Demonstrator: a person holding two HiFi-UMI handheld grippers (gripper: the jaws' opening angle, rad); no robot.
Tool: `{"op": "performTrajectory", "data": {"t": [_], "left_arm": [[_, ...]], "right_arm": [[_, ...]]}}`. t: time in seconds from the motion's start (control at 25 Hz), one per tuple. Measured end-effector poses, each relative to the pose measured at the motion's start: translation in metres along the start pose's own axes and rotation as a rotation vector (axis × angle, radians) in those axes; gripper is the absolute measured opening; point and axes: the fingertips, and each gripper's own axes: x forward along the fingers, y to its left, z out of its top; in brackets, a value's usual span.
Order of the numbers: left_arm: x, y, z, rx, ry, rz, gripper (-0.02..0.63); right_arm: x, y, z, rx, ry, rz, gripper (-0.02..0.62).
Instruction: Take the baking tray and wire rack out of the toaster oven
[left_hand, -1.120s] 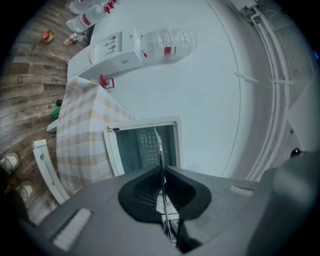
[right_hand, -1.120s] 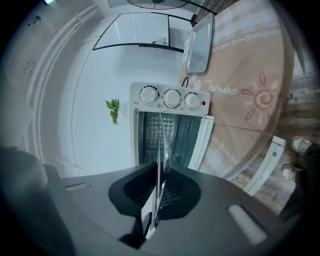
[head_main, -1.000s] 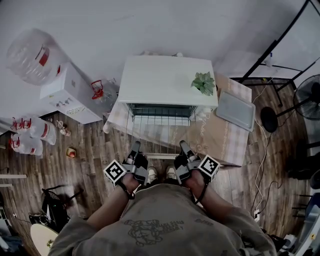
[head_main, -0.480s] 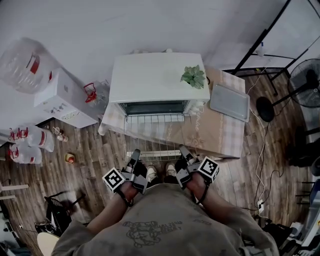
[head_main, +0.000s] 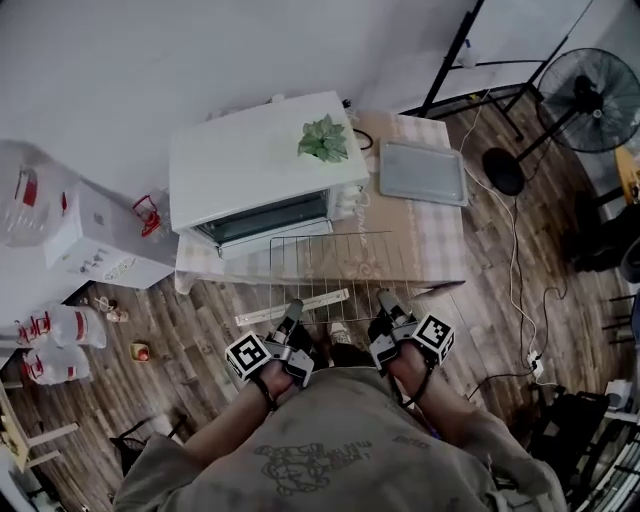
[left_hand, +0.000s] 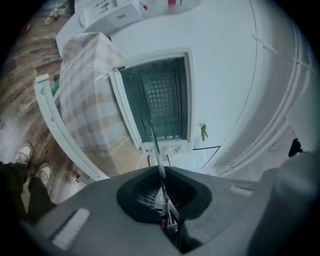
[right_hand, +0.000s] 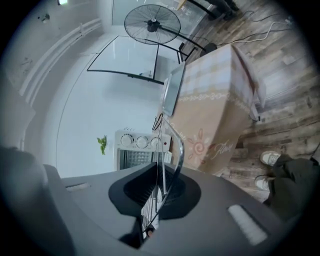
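The wire rack (head_main: 338, 264) hangs level in front of the white toaster oven (head_main: 262, 170), out of its mouth, above the open door (head_main: 293, 307). My left gripper (head_main: 293, 314) is shut on the rack's near edge at the left, my right gripper (head_main: 386, 302) shut on it at the right. In the left gripper view the rack (left_hand: 159, 165) runs edge-on between the jaws (left_hand: 165, 212) toward the empty oven cavity (left_hand: 161, 97). The right gripper view shows the rack's rim (right_hand: 163, 160) clamped in the gripper (right_hand: 150, 220). The grey baking tray (head_main: 422, 171) lies on the table right of the oven.
A small plant (head_main: 324, 138) stands on the oven top. The table (head_main: 435, 245) wears a checked cloth. A floor fan (head_main: 590, 85) and cables are at the right; a water dispenser (head_main: 95, 240) and bottles (head_main: 55, 345) at the left. My shoes (left_hand: 31, 162) are near the door.
The rack has slid fully out of the oven toward me and shifted to the right, with both grippers still clamped on it. The head view has swung, so the oven now sits left.
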Motion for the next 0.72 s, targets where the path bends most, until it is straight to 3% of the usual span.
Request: {"op": "performTrajectory", "data": {"t": [0.4,0.64,0.72], "left_arm": [[0.065,0.012,-0.071,0.079,0.266,0.046,0.006],[0.094,0.009,-0.106,0.079,0.376,0.031,0.008],[0.100,0.016,-0.114,0.103,0.403,0.064,0.008]], "right_arm": [[-0.062,-0.031,0.070,0.036,-0.229,-0.026,0.031],[-0.090,-0.049,0.093,0.068,-0.319,-0.053,0.031],[-0.096,-0.053,0.102,0.069,-0.336,-0.065,0.031]]}}
